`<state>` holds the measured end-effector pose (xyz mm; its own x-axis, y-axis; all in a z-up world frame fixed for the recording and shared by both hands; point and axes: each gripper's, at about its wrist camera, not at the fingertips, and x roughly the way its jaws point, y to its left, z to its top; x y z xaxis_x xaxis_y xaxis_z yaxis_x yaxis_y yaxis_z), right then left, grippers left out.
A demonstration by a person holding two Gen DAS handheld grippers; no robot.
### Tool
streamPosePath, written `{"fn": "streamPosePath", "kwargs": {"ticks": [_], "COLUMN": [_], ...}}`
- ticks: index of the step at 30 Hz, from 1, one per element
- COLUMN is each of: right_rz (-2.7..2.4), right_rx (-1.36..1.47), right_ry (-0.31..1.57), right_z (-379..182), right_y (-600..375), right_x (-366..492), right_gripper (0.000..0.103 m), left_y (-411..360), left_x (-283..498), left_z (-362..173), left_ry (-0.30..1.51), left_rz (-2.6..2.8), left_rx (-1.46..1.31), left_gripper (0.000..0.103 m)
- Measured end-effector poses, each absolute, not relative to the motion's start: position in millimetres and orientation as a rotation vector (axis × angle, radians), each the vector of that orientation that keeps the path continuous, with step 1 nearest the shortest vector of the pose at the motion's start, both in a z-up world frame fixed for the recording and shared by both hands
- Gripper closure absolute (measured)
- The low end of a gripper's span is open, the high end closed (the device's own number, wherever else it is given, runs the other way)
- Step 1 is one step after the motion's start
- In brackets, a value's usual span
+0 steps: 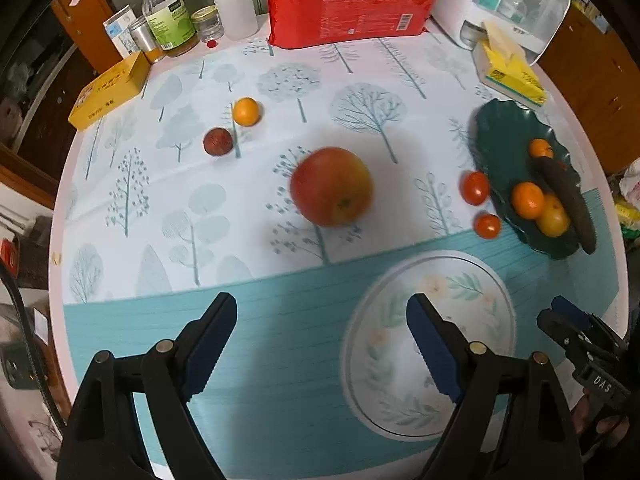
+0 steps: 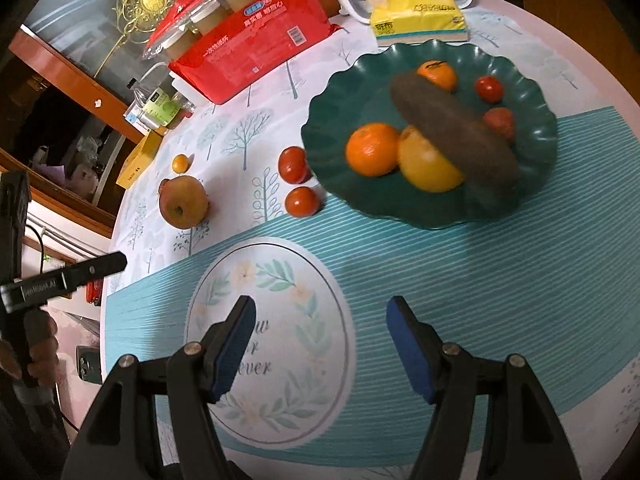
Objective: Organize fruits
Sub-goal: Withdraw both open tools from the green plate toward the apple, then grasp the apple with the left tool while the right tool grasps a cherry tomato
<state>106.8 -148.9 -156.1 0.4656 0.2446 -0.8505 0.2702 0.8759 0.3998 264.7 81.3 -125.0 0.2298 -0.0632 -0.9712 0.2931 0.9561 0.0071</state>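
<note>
A red-yellow apple (image 1: 331,186) (image 2: 183,202) lies loose on the tree-print tablecloth. Farther back rest a small orange (image 1: 246,111) (image 2: 180,163) and a dark red fruit (image 1: 218,141). Two tomatoes (image 1: 475,188) (image 2: 294,165) sit just left of the dark green plate (image 1: 496,128) (image 2: 344,92). On the plate lie oranges (image 2: 373,149), a yellow fruit (image 2: 428,168), a long brown fruit (image 2: 452,136) and small red fruits. My left gripper (image 1: 322,332) hangs open and empty, short of the apple. My right gripper (image 2: 320,326) stands open and empty over the round floral print.
A red pack of paper cups (image 1: 348,4) (image 2: 248,36), bottles and jars (image 1: 172,20), a yellow box (image 1: 108,90), a yellow tissue pack (image 1: 512,68) (image 2: 420,16) and a white appliance (image 1: 500,0) line the table's far side. A person's hand (image 2: 40,356) holds the other gripper at the left.
</note>
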Motion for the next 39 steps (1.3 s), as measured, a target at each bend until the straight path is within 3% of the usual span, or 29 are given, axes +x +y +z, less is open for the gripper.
{"fn": "streamPosePath", "kwargs": {"ticks": [18, 28, 39], "right_rz": [-0.143, -0.193, -0.204], "right_rx": [0.454, 0.333, 0.220], "right_ry": [1.048, 1.006, 0.965], "right_z": [-178, -193, -197], "right_y": [-112, -103, -95], "right_x": [166, 183, 192], "right_gripper": [0.035, 0.058, 0.070], "left_y": [67, 62, 53], "left_x": [352, 362, 371], "left_z": [-168, -189, -207], "left_ry": [1.379, 1.328, 1.314], "left_rz": [-0.322, -0.419, -0.504], "left_rx": [0.347, 0.275, 0.205], "left_gripper": [0.013, 0.013, 0.017]}}
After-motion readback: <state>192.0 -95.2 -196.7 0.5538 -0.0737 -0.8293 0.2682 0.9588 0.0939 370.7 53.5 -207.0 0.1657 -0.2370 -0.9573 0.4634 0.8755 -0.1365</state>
